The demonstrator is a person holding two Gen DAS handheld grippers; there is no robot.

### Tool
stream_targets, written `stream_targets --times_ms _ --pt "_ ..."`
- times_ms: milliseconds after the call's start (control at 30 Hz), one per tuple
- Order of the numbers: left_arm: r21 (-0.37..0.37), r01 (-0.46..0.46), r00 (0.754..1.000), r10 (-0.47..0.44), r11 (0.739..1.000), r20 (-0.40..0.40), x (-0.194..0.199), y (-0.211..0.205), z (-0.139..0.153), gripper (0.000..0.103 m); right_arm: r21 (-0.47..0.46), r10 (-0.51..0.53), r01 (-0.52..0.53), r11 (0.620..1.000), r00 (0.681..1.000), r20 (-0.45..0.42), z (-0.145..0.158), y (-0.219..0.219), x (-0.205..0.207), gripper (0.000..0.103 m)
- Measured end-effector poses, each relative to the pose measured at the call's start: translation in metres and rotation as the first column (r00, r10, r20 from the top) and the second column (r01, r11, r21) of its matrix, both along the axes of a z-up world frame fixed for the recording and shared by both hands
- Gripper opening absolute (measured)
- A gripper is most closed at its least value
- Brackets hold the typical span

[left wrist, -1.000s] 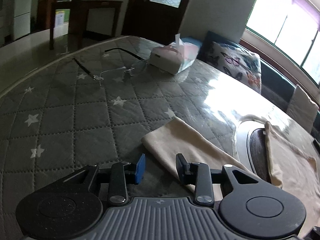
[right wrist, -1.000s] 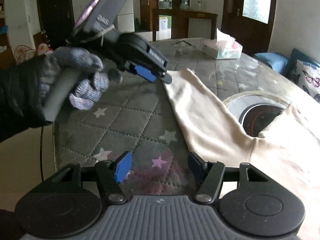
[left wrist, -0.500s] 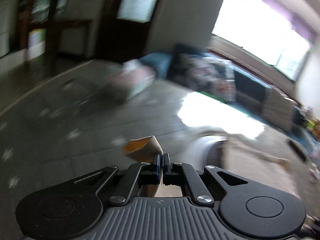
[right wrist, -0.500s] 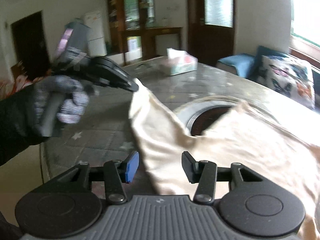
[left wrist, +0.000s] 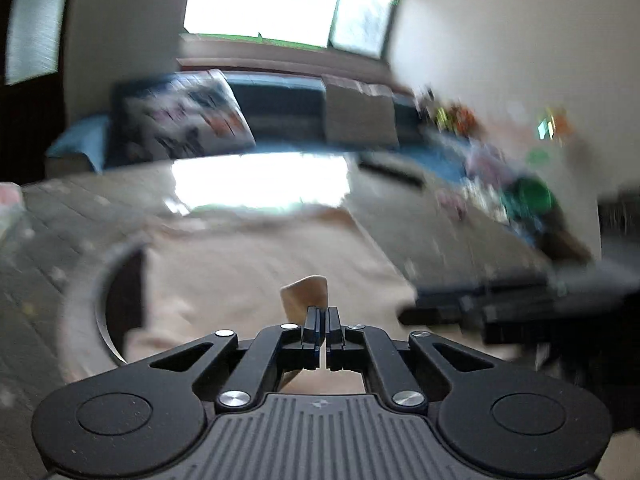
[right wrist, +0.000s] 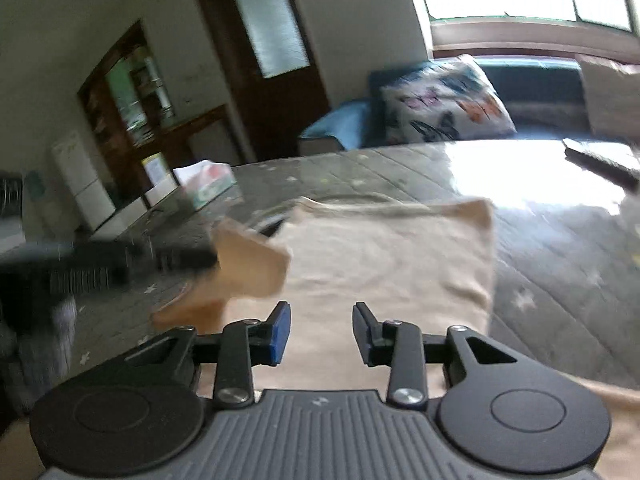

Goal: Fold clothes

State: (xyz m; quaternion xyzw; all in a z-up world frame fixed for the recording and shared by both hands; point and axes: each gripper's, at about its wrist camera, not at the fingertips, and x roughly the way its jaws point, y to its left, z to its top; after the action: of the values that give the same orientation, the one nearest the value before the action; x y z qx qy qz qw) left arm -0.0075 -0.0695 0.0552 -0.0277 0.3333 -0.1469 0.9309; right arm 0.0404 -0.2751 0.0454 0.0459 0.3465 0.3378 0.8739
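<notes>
A cream garment (right wrist: 384, 256) lies spread on the quilted grey star-pattern table cover (right wrist: 560, 264). It also shows in the left wrist view (left wrist: 256, 264), blurred. My left gripper (left wrist: 322, 316) is shut on a sleeve end (left wrist: 306, 294) of the garment and holds it lifted above the rest of the cloth. In the right wrist view that sleeve (right wrist: 252, 264) hangs raised at the left, with the left gripper a dark blur beside it. My right gripper (right wrist: 320, 326) is open and empty, just above the garment's near part.
A round inset ring (left wrist: 84, 280) in the table lies partly under the garment. A tissue box (right wrist: 208, 182) stands at the table's far left. A butterfly cushion (right wrist: 444, 104) and sofa lie beyond the table. Colourful clutter (left wrist: 524, 196) sits at the far right edge.
My left gripper closed on the sleeve end, lifted it and swung it right, over the garment. My right gripper stayed open and turned right over the cloth.
</notes>
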Motion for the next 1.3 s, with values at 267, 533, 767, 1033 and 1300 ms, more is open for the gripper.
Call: stream_targets --times_ms 267,533,767,1033,1300 --pt "0.102 0.043 0.999 -0.041 0.994 -0.015 -0.017 -0.012 -0.014 0.037 0.046 0.010 -0.005 0.999 0.995 -0.103 -0.024 -0.008 0.006 0.033" --pt "0.156 -0.160 0.987 0.157 0.975 0.029 -0.049 0.046 -0.013 0.051 -0.030 0.058 -0.063 0.998 0.988 -0.145 -0.043 0.020 0.001 0.034" --pt "0.170 -0.234 0.970 0.242 0.957 -0.031 -0.065 0.075 -0.036 0.057 -0.080 0.059 -0.072 0.994 0.987 -0.152 -0.047 0.033 -0.004 0.025" --pt "0.149 -0.238 0.969 0.246 0.960 -0.035 -0.067 0.080 -0.044 0.065 -0.093 0.035 -0.039 0.995 0.998 -0.045 -0.007 0.040 0.001 0.001" --pt "0.138 -0.238 0.969 0.244 0.961 -0.030 -0.069 0.082 -0.046 0.069 -0.142 0.042 -0.042 0.989 0.999 0.003 0.015 0.051 0.003 0.018"
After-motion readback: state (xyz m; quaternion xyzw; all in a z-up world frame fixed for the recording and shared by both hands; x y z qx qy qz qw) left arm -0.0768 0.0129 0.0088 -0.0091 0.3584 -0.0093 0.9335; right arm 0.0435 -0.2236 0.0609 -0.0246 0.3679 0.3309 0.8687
